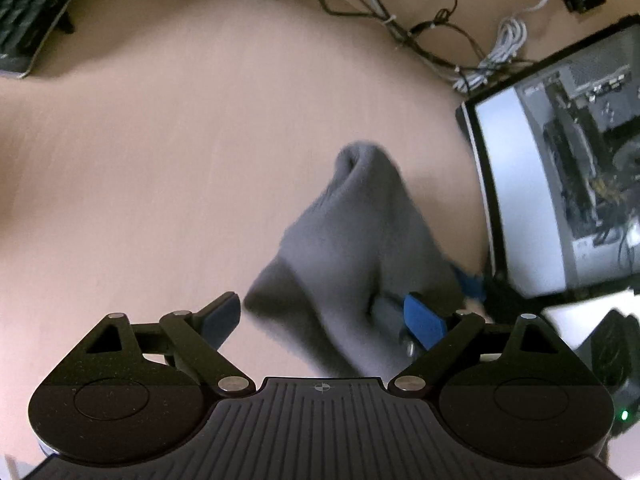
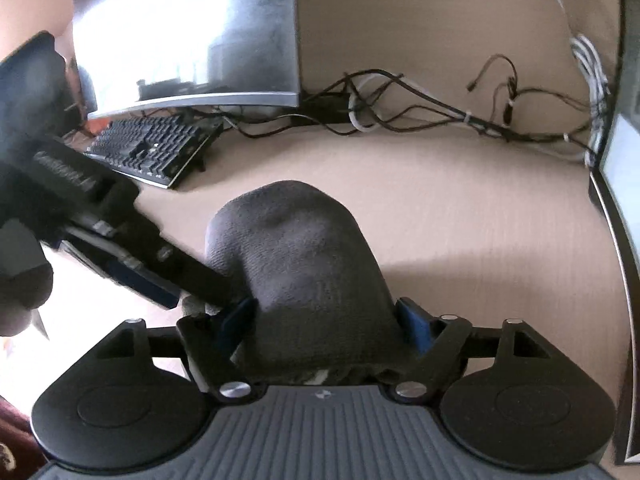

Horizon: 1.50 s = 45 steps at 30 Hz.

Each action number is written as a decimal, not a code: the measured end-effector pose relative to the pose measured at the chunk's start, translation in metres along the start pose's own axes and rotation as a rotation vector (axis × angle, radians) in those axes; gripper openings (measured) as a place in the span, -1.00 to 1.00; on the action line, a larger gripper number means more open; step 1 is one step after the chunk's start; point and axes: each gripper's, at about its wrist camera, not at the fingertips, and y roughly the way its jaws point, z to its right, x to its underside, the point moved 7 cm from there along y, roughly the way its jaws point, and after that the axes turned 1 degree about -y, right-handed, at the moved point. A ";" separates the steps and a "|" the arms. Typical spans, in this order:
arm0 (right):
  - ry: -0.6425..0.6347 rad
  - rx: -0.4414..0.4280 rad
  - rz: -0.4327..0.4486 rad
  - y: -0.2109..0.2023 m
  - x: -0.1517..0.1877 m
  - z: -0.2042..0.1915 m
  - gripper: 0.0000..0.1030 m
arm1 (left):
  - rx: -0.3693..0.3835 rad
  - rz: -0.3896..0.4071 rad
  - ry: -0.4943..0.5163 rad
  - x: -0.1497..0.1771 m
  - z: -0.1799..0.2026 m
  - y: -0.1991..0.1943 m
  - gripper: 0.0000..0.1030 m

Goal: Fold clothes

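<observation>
While the right claw (image 2: 326, 322) sits clamped on the near end of the grey sock (image 2: 296, 264), with its blue pads pressed against the cloth on both sides, we see the rest of the sock rising forward off the surface (image 2: 460, 220) in a rounded hump, so it is held up rather than lying flat. From the left-hand view, the left claw (image 1: 324, 316) stands apart: one blue pad is clear of the cloth on the left, the other is beside or behind the hanging sock (image 1: 360, 232), and we cannot tell whether that pad touches it. Blur in both views makes finer contact hard to read. We judge that the sock is being carried or turned between the two claws, partway through a fold or a repositioning; which of these, the pictures do not settle. Any next move calls for a firm hold by the right claw and a free end kept from slipping. Farther back lie a keyboard (image 2: 148, 148), a tangle of cables (image 2: 420, 108) and a monitor (image 2: 188, 32).
</observation>
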 end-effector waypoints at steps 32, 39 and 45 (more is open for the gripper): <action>0.175 0.099 0.052 -0.020 0.002 0.019 0.67 | -0.055 0.041 0.267 -0.039 0.064 0.055 0.42; 0.273 0.108 0.093 -0.042 0.013 0.035 0.72 | -0.036 0.070 0.380 -0.028 0.101 0.038 -0.25; 0.290 0.055 0.185 -0.067 -0.003 0.027 0.72 | 0.013 0.066 0.313 -0.026 0.079 0.007 -0.26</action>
